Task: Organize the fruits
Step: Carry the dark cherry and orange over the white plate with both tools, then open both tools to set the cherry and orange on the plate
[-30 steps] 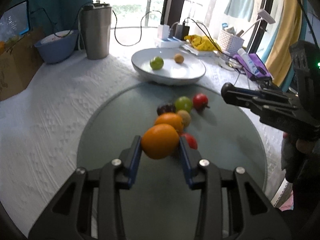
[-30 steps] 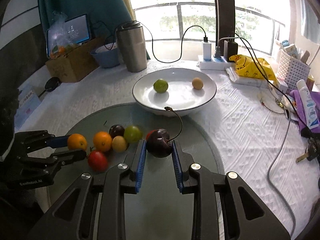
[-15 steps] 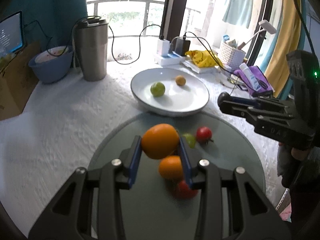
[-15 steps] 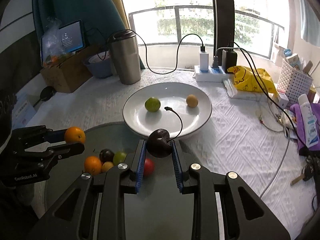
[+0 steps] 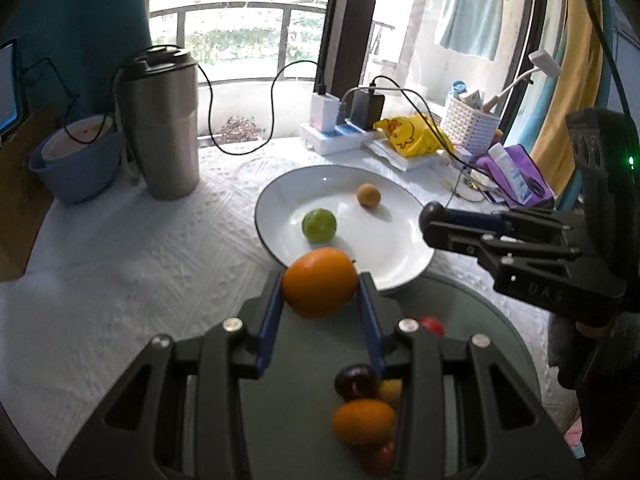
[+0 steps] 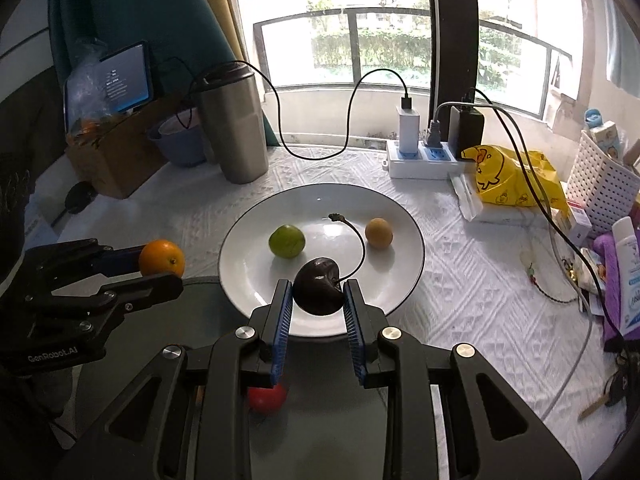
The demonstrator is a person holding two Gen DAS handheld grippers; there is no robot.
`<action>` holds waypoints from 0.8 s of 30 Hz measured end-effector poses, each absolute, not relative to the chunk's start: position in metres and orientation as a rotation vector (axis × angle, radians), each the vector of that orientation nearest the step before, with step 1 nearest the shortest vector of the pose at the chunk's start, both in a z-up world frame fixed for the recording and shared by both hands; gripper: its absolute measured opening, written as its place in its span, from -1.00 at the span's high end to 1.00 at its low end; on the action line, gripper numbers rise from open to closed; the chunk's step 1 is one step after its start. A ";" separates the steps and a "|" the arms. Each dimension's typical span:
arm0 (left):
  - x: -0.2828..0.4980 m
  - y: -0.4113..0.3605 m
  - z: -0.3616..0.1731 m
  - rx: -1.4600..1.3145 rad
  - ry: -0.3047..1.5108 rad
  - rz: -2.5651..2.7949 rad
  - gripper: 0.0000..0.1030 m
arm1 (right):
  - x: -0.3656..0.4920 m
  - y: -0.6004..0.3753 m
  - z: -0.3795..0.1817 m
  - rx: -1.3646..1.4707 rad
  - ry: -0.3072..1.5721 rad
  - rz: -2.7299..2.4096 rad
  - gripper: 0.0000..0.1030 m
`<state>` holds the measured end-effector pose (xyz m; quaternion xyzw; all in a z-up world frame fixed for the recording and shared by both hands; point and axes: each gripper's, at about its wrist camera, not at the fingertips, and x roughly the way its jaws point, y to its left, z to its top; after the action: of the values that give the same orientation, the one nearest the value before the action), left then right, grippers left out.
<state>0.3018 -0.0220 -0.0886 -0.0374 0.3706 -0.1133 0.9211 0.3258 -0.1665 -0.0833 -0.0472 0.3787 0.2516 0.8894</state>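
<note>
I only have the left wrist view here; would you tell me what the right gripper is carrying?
Observer: The right gripper is shut on a dark cherry with a long curved stem.
Operator: Thank you. Is it over the plate yet?
Observer: Yes, the right wrist view shows the cherry above the near rim of the white plate.
Operator: Is anything on the glass below it?
Observer: A red fruit lies on the glass under the right gripper's left finger.
</note>
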 end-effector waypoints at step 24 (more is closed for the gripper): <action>0.368 -0.017 -0.113 -0.122 0.820 -0.242 0.24 | 0.385 -0.142 -0.118 -0.116 0.837 0.516 0.46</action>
<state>0.3684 -0.0166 -0.1131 -0.0590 0.3974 -0.1175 0.9082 0.3852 -0.1422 -0.1176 -0.0558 0.4016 0.2475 0.8800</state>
